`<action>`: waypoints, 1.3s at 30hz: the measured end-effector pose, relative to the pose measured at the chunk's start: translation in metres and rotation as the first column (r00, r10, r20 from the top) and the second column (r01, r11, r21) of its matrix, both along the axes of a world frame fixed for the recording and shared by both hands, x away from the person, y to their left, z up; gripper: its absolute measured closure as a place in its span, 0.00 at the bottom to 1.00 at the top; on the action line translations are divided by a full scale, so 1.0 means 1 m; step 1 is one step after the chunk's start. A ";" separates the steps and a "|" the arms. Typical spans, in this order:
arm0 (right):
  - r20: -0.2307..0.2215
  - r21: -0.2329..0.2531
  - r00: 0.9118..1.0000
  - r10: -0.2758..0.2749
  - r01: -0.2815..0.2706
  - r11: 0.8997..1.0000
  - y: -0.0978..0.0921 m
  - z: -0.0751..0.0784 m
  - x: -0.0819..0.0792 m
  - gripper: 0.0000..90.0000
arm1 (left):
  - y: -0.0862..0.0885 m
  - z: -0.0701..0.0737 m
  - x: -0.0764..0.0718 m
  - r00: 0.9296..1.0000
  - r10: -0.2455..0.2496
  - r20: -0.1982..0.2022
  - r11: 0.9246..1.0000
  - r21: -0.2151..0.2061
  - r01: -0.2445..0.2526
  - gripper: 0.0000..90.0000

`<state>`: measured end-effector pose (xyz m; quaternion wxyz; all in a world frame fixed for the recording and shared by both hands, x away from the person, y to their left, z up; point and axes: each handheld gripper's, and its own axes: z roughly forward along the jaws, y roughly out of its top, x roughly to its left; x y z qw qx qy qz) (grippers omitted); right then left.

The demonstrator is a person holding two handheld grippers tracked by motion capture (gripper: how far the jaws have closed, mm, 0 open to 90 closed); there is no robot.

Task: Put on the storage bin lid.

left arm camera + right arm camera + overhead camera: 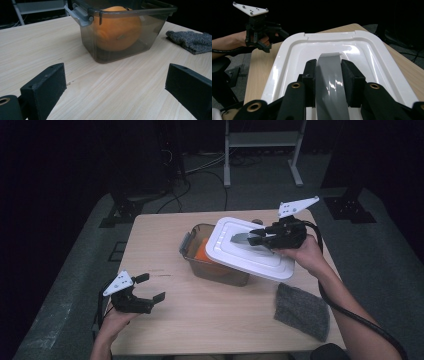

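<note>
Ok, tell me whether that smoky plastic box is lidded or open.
Open. The white rectangular lid is held tilted above the smoky grey plastic box by its grey handle, clamped in the right gripper; the box's left end is uncovered.

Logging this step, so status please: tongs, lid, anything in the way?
Right tongs shut on lid handle. Lid tilted over container. Left tongs open, idle. Nothing blocking.

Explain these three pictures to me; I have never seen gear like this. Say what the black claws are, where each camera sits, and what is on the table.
A person holds a two-jaw hand tool in each hand. The high view looks down on the wooden table. Each other view rides on one tool.

The right gripper is shut on the grey handle of a white lid, held tilted over a clear box with an orange ball inside. The left gripper is open, apart from the box. A grey cloth lies near the right forearm.
</note>
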<state>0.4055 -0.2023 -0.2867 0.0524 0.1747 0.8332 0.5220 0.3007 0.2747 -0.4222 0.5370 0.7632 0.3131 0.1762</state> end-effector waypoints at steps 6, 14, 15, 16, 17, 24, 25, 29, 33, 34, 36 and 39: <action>-0.003 0.000 1.000 0.013 -0.013 1.000 0.009 0.000 0.004 0.73 | 0.000 0.000 0.000 1.000 -0.001 -0.001 1.000 -0.003 0.001 0.03; 0.000 -0.017 1.000 0.027 -0.027 0.999 0.020 0.002 0.012 0.73 | -0.001 0.000 0.000 1.000 -0.003 -0.001 1.000 0.001 0.003 0.03; 0.001 -0.021 1.000 0.027 -0.027 0.999 0.022 0.002 0.014 0.73 | -0.001 0.000 0.000 1.000 -0.003 -0.001 1.000 -0.001 0.003 0.03; 0.001 -0.021 1.000 0.026 -0.026 0.999 0.023 0.002 0.015 0.73 | 0.000 0.000 0.000 1.000 -0.003 0.001 1.000 0.001 0.003 0.03; 0.000 -0.019 1.000 0.027 -0.027 0.999 0.025 0.001 0.017 0.73 | 0.000 0.001 0.000 1.000 -0.004 0.003 1.000 0.000 0.004 0.03; -0.007 -0.011 0.999 0.035 -0.035 0.999 0.033 -0.005 0.025 0.73 | 0.000 0.001 -0.001 1.000 -0.006 0.003 1.000 -0.001 0.006 0.03; -0.009 -0.012 0.999 0.035 -0.036 0.999 0.035 -0.006 0.027 0.73 | 0.000 0.001 -0.001 1.000 -0.004 0.003 1.000 -0.002 0.004 0.03; -0.012 -0.013 0.999 0.043 -0.043 0.999 0.041 -0.009 0.031 0.73 | 0.001 0.002 -0.001 1.000 -0.003 0.006 1.000 -0.007 0.003 0.03; -0.019 -0.016 0.999 0.046 -0.046 0.999 0.046 -0.013 0.036 0.73 | 0.001 0.002 -0.001 1.000 -0.002 0.004 1.000 -0.010 0.002 0.03; -0.022 -0.017 0.999 0.046 -0.046 0.999 0.047 -0.014 0.037 0.73 | 0.001 0.002 -0.001 1.000 -0.002 0.004 1.000 -0.009 0.002 0.03; -0.020 -0.016 0.999 0.049 -0.049 0.999 0.049 -0.015 0.040 0.73 | 0.001 0.002 -0.001 1.000 -0.003 0.004 1.000 -0.009 0.003 0.03; -0.024 -0.018 0.998 0.050 -0.051 0.999 0.053 -0.018 0.044 0.73 | 0.001 0.002 -0.002 1.000 -0.004 0.003 1.000 -0.008 0.004 0.03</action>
